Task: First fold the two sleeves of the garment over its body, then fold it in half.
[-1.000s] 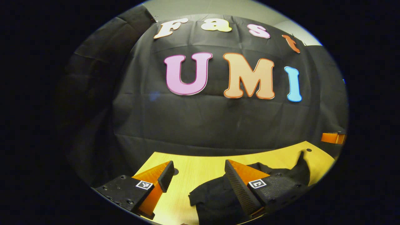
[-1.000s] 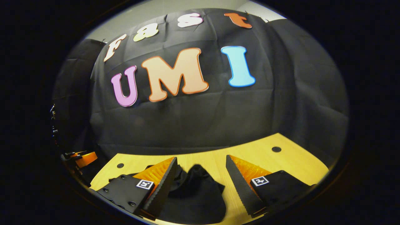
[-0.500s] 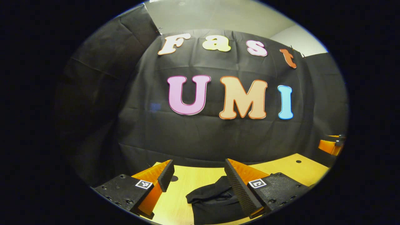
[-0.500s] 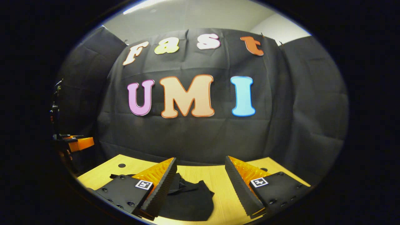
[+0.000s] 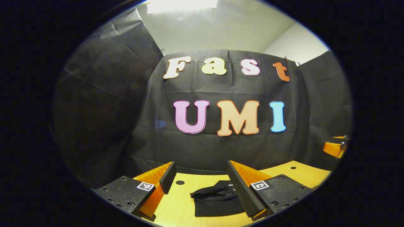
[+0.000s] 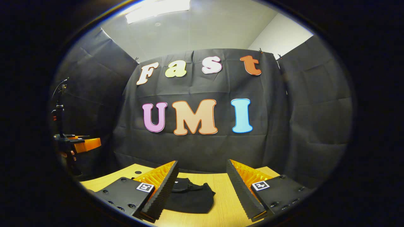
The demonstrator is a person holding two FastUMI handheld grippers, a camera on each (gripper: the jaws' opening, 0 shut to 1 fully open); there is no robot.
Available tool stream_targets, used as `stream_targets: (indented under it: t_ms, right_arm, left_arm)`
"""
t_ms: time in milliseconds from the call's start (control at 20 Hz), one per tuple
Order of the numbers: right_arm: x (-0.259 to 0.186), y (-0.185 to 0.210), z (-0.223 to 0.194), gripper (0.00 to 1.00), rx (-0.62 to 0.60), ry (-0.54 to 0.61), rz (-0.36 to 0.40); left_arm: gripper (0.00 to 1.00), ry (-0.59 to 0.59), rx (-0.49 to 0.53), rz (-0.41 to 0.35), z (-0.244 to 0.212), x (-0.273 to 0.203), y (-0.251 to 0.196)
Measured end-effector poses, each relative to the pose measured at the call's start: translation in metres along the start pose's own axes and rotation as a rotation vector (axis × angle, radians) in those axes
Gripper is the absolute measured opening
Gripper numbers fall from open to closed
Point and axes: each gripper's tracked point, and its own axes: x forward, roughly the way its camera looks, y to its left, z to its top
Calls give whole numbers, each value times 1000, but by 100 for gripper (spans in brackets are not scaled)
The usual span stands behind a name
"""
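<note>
A: Where is the black garment?
B: It lies folded on the wooden table.
A: And the grippers?
B: The left gripper and the right gripper are both wide apart, holding nothing, above the table.

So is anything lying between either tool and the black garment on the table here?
Nothing visible does. The garment lies folded on the bare wooden table, beyond the open left tool and the open right tool, with only tabletop between.
</note>
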Motion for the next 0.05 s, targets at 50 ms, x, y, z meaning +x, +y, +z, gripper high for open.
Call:
stream_targets:
  t_ms: [50]
  right_arm:
    - [-11, -1, 1, 94, -1, -2, 2]
  left_arm:
    - [96, -9, 1, -5, 5, -11, -3]
